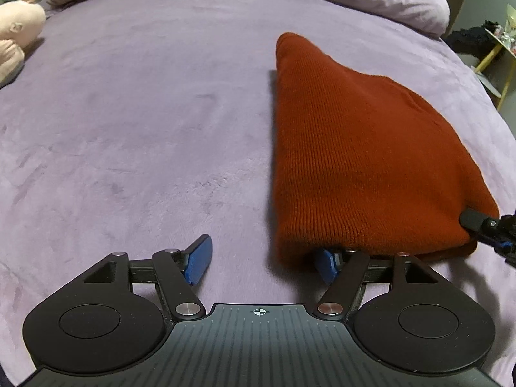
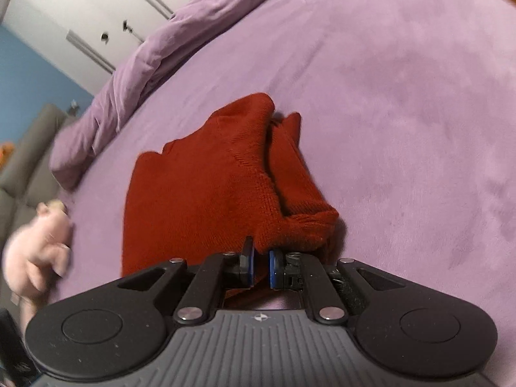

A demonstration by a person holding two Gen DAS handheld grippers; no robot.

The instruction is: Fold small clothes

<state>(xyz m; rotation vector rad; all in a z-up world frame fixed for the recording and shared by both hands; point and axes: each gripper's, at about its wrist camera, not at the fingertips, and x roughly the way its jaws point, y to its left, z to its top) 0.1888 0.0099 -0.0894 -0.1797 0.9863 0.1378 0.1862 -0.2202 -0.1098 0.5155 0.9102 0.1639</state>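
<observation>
Dim soft light, fisheye-bent edges, right view blurred.

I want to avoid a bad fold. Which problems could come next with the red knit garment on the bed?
1. The left gripper is open, with only one finger under the red knit garment; closing may miss the corner.
2. The right gripper pinches a bunched edge, so a lift could carry uneven layers.
3. The plush toy lies near and might be bumped.

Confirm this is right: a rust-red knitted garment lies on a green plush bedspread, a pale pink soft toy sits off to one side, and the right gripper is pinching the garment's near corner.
One detail is wrong: the plush bedspread is lilac purple, not green, as the left wrist view shows. The rest stands: the rust-red knitted garment lies on it, the pale pink soft toy sits aside, and the right gripper pinches the near corner.
</observation>
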